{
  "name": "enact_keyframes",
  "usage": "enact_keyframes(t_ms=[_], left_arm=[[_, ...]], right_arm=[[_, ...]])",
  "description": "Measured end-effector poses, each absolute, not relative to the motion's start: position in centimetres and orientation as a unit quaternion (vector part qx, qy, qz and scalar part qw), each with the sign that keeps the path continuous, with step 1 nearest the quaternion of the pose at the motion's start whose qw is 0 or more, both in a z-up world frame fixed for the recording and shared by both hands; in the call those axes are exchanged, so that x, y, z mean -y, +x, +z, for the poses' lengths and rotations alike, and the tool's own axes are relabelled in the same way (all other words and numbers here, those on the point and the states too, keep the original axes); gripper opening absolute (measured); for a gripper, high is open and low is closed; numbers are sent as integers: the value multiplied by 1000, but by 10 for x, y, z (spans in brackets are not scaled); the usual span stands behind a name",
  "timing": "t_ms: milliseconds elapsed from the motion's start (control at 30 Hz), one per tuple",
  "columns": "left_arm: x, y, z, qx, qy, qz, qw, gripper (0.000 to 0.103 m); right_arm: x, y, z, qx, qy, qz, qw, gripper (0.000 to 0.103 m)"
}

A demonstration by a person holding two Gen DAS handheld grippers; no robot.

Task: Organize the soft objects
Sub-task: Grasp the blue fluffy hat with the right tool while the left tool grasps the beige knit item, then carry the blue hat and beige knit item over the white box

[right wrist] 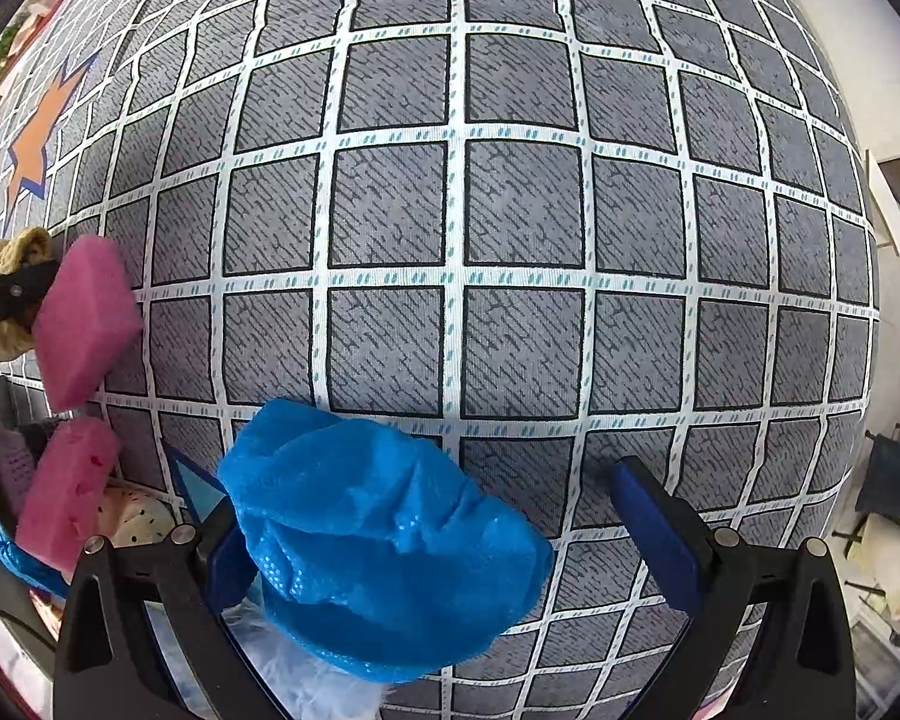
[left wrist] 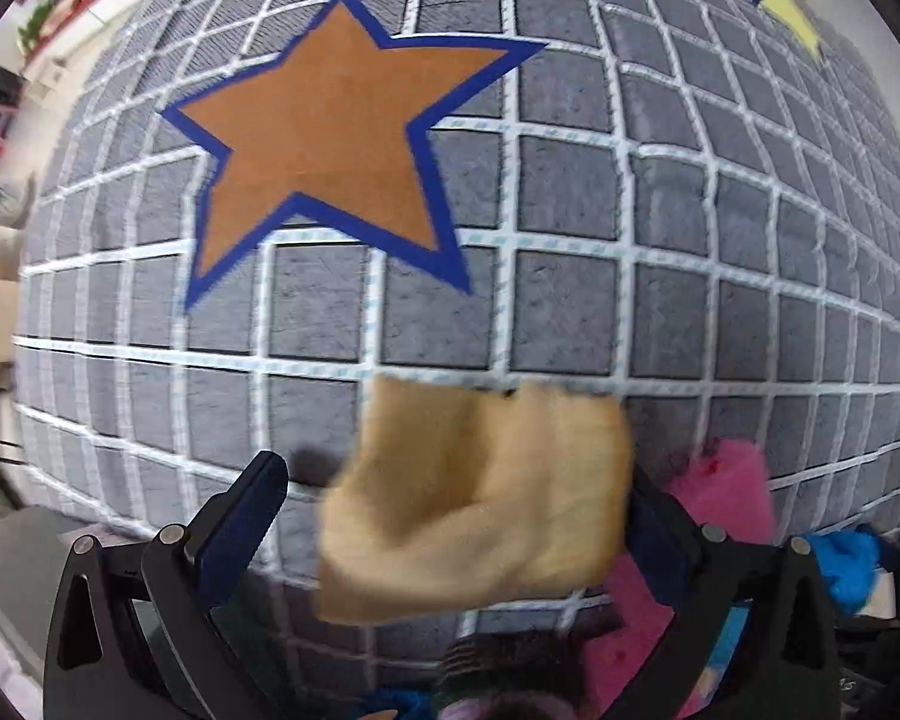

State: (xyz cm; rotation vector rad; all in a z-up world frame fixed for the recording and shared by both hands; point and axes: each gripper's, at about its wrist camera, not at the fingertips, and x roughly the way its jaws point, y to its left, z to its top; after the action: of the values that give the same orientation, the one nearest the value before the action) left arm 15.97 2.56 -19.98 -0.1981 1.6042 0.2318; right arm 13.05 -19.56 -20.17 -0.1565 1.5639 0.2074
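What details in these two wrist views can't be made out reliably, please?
- Left wrist: the tan cloth is motion-blurred; it hides any contact with the left hand-held gripper.
- Left wrist: the yellow star is cut by the edge.
- Right wrist: the blue cloth hides what lies beneath.

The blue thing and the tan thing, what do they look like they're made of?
Blue thing: likely thin nonwoven or plastic-film fabric, crinkled, with a dimpled sheen. Tan thing: looks like soft plush or fleece cloth, matte and folded, though blur hides the weave.
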Motion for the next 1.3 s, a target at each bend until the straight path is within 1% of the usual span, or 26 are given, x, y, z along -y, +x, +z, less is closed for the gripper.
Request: enact_keyframes(t_ms=[67,200,267,467,500,567,600,633,667,700,733,833,1100,1300], left_arm=[[-30,158,-203,-717,-95,102,683,103],[-30,160,-206,-712,-93,103,688,103],[-33,158,-208,-709,-93,104,691,103],[-36,166,-213,-728,-102,111,669,103],[-34,168,-212,-724,-95,113,674,100],[-29,171,-205,-715,-86,103,686,88],[-24,171,-201,-710,-83,94,693,75],[-20,172,-196,-707,-71,91,697,59],[-16,172,-192,-705,-56,89,702,51],[-12,172,-188,-702,-45,85,705,40],[-9,171,-183,-697,-38,80,711,36],[-3,165,-162,-675,-20,83,733,36],[7,132,-98,-629,-14,58,775,36],[24,78,-73,-620,-20,36,783,36]], right_arm=[[189,127,-205,-698,-70,94,706,103],[208,146,-191,-694,-68,96,711,103],[209,136,-187,-689,-68,96,715,103],[210,137,-183,-701,-70,102,702,103],[208,135,-184,-706,-73,107,696,103],[205,129,-183,-705,-86,112,695,96],[204,127,-181,-701,-91,114,698,86],[204,122,-176,-697,-92,119,701,74],[203,119,-171,-694,-92,122,704,66],[203,118,-167,-692,-88,126,705,47],[203,116,-164,-691,-84,131,706,35],[207,114,-155,-695,-55,142,703,31],[257,111,-114,-683,58,129,716,31],[294,100,-97,-677,101,103,721,31]])
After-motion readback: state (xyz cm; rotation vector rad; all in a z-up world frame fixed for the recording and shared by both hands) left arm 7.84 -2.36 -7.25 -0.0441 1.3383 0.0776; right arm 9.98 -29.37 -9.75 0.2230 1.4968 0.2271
